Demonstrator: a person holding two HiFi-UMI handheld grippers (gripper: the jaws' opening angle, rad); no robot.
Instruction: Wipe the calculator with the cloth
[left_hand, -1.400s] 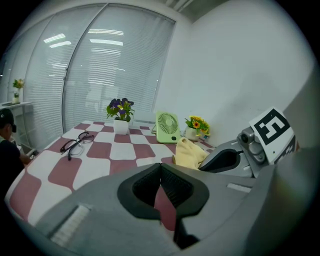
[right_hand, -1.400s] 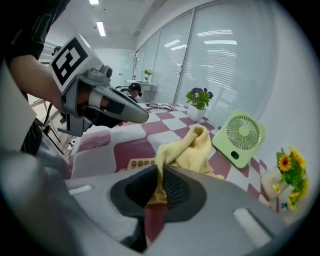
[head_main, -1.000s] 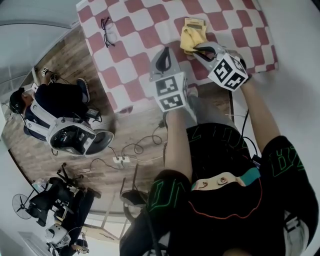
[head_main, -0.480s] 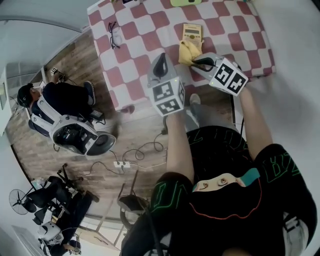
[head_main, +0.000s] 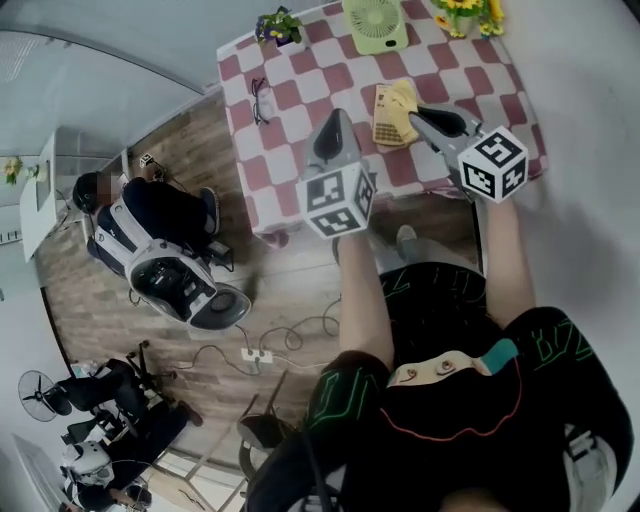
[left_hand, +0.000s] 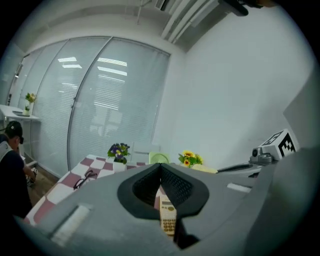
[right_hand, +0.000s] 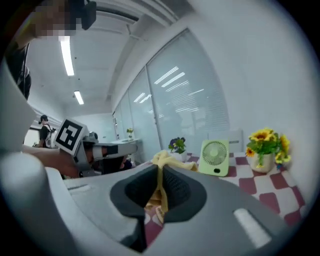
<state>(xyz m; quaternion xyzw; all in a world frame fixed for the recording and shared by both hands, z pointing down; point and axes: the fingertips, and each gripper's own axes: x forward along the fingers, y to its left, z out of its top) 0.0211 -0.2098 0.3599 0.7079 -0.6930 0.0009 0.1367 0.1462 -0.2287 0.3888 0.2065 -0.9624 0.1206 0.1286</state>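
A beige calculator (head_main: 383, 118) lies on the red-and-white checked table (head_main: 300, 80). A yellow cloth (head_main: 404, 98) sits bunched over its right side, and my right gripper (head_main: 419, 111) is shut on that cloth. In the right gripper view the cloth (right_hand: 161, 192) hangs pinched between the jaws of the right gripper (right_hand: 159, 168). My left gripper (head_main: 336, 120) hovers to the left of the calculator, shut with nothing held. In the left gripper view the calculator (left_hand: 167, 219) shows through the gap below the closed tips of the left gripper (left_hand: 160, 168).
Glasses (head_main: 262, 100) lie at the table's left. A green fan (head_main: 375, 22), a purple flower pot (head_main: 278, 25) and sunflowers (head_main: 465, 12) stand along the far edge. A person (head_main: 150, 215) sits on the wooden floor at left, beside cables and a power strip (head_main: 255, 352).
The head view has shifted, so more of the table's far side shows. My right gripper has carried the cloth from the calculator's near end up to its right side. The left gripper stayed shut.
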